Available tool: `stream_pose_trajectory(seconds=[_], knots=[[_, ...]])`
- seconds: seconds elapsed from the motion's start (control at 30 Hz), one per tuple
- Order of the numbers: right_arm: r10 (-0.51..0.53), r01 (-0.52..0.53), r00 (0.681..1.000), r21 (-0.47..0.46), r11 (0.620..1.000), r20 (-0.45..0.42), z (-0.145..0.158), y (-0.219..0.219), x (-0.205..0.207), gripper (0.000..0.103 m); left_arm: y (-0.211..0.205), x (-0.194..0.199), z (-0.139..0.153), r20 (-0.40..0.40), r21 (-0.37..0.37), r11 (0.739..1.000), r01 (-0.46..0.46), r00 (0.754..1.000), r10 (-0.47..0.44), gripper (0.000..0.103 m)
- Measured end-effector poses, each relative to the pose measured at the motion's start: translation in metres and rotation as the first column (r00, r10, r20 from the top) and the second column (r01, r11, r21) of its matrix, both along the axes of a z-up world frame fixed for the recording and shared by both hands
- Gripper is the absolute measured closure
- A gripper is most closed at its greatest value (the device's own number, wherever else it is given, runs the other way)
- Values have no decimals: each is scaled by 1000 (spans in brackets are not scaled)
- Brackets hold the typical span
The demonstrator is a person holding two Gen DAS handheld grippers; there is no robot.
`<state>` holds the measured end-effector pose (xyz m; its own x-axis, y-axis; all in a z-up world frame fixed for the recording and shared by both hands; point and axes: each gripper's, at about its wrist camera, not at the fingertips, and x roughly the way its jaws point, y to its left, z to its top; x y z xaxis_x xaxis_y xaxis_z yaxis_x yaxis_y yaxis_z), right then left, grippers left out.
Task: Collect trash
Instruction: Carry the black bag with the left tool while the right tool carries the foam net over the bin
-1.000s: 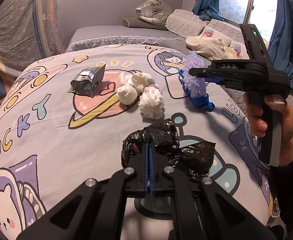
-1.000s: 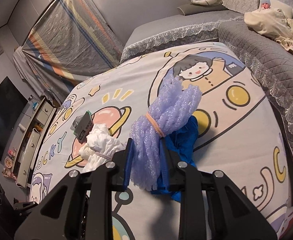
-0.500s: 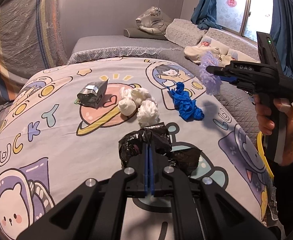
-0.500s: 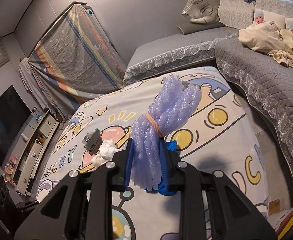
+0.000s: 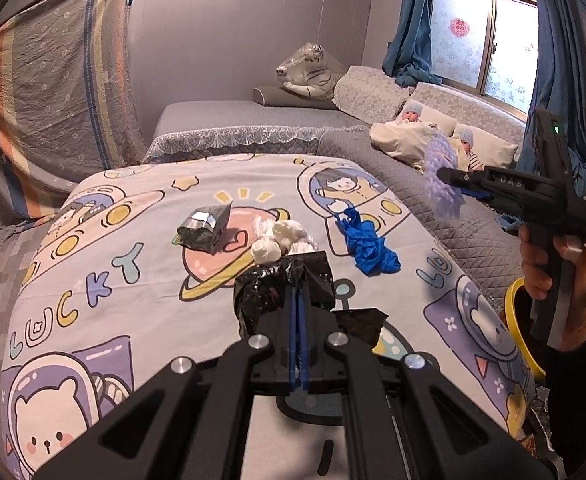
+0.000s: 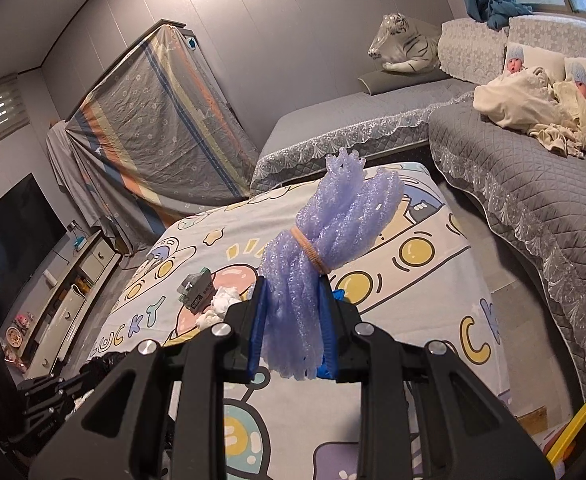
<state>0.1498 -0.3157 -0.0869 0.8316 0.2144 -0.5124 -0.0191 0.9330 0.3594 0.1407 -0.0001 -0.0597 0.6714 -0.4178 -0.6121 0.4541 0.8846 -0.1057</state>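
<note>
Nearest to me, my left gripper [image 5: 297,312] is pinched fully closed on the crumpled black plastic bag [image 5: 281,284], which now hangs clear of the cartoon-printed bedsheet [image 5: 93,272] instead of resting on it as it did 1 second ago. My right gripper [image 6: 293,312] is clamped on the bundle of lilac foam netting tied with a tan rubber band [image 6: 325,248]; it has come up off the sheet and swung out over the bed's right edge, towards the yellow-rimmed bin [image 5: 511,312] beside the person's hand [image 5: 553,272]. I judge both pieces are on their way to that bin.

Left on the sheet, further out: the white tissue wads [image 5: 281,238], the crumpled blue glove [image 5: 367,248] and the silver foil snack packet [image 5: 205,230], so 3 items remain.

The sheet reads "LUCKY"; the right gripper's body shows "DAS". The packet's label is too small to read.
</note>
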Motion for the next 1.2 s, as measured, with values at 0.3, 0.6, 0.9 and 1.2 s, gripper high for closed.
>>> stream_pose_trajectory(seconds=[0.3, 0.6, 0.9, 1.2], knots=[[-35, 36, 998, -12, 999, 58, 17, -16, -35, 80, -8, -7, 15, 42, -9, 1000, 20, 999, -20, 102], [-96, 99, 993, -31, 995, 69, 19, -43, -69, 80, -31, -13, 20, 50, -19, 997, 70, 996, -69, 102], [-178, 180, 983, -32, 983, 53, 9, -76, -103, 80, -69, -17, 21, 50, -3, 990, 144, 988, -144, 102], [-257, 260, 965, -42, 965, 59, 7, -108, -138, 80, -109, -20, 23, 56, 3, 975, 220, 974, -220, 102]])
